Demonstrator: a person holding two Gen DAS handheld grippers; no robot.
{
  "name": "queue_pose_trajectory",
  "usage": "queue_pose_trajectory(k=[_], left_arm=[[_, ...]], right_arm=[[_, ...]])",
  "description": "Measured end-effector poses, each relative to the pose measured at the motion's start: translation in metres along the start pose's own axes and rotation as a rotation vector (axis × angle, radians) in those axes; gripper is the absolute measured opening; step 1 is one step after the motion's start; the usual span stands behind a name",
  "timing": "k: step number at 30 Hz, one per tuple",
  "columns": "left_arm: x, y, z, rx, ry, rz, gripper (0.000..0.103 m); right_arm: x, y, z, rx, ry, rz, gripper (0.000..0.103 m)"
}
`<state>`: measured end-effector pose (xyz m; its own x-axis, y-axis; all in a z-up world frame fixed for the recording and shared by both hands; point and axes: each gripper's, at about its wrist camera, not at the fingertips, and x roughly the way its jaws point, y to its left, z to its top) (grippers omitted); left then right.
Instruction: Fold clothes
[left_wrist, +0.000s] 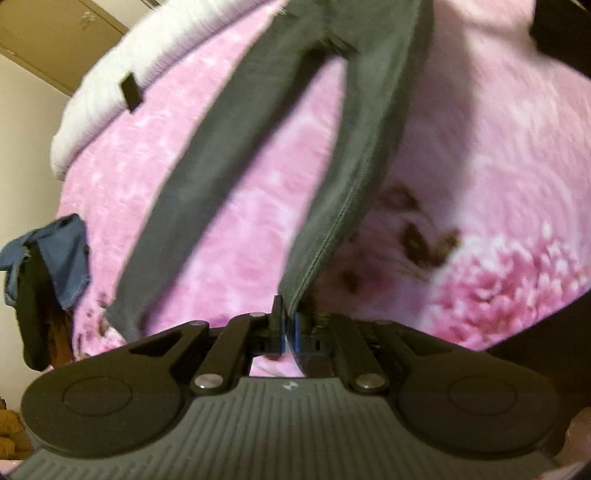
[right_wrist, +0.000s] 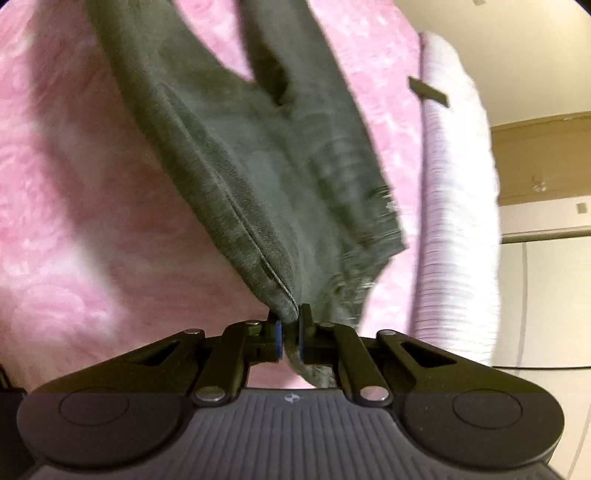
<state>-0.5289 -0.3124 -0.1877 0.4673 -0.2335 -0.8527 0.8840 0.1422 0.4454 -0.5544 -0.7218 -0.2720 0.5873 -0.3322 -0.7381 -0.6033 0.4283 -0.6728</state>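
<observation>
Dark grey trousers (left_wrist: 343, 155) hang over a pink flowered blanket (left_wrist: 229, 229). My left gripper (left_wrist: 286, 314) is shut on the hem end of one trouser leg, which stretches away and upward; the other leg (left_wrist: 184, 206) hangs loose to the left. In the right wrist view my right gripper (right_wrist: 290, 325) is shut on the waist end of the trousers (right_wrist: 266, 177), and the cloth spreads up and away from the jaws. Both views are blurred by motion.
A white ribbed pillow or bedding roll (left_wrist: 96, 92) lies along the bed's edge and shows in the right wrist view (right_wrist: 454, 192). A small dark flat object (left_wrist: 131, 90) rests on it. Blue denim clothing (left_wrist: 55, 254) lies at the left edge. Wooden cabinets (right_wrist: 543, 158) stand behind.
</observation>
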Motion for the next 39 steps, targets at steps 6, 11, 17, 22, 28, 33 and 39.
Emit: queue_pose_trajectory(k=[6,11,17,22,28,33,39], left_arm=[[0.002,0.09,0.021,0.001,-0.027,-0.084,0.004],[0.04,0.179,0.033,-0.053,-0.042,-0.244,0.004],[0.135,0.275,0.032,-0.108,-0.032,-0.389,0.003],[0.205,0.332,0.025,-0.202,-0.049,-0.474,0.007],[0.272,0.355,0.01,-0.266,0.033,-0.447,0.013],[0.27,0.36,-0.018,-0.318,0.044,-0.438,0.016],[0.251,0.36,-0.053,-0.372,0.11,-0.416,0.027]], right_arm=[[-0.01,-0.058,0.04,-0.055,0.007,-0.061,0.003],[0.018,-0.102,0.084,-0.1,0.058,-0.058,0.002],[0.094,-0.155,0.159,-0.103,0.129,-0.053,0.003],[0.178,-0.175,0.218,-0.068,0.183,-0.052,0.005],[0.263,-0.166,0.263,0.026,0.255,-0.132,0.061],[0.24,-0.162,0.292,0.236,0.197,-0.092,0.061],[0.176,-0.134,0.321,0.486,0.113,0.007,0.063]])
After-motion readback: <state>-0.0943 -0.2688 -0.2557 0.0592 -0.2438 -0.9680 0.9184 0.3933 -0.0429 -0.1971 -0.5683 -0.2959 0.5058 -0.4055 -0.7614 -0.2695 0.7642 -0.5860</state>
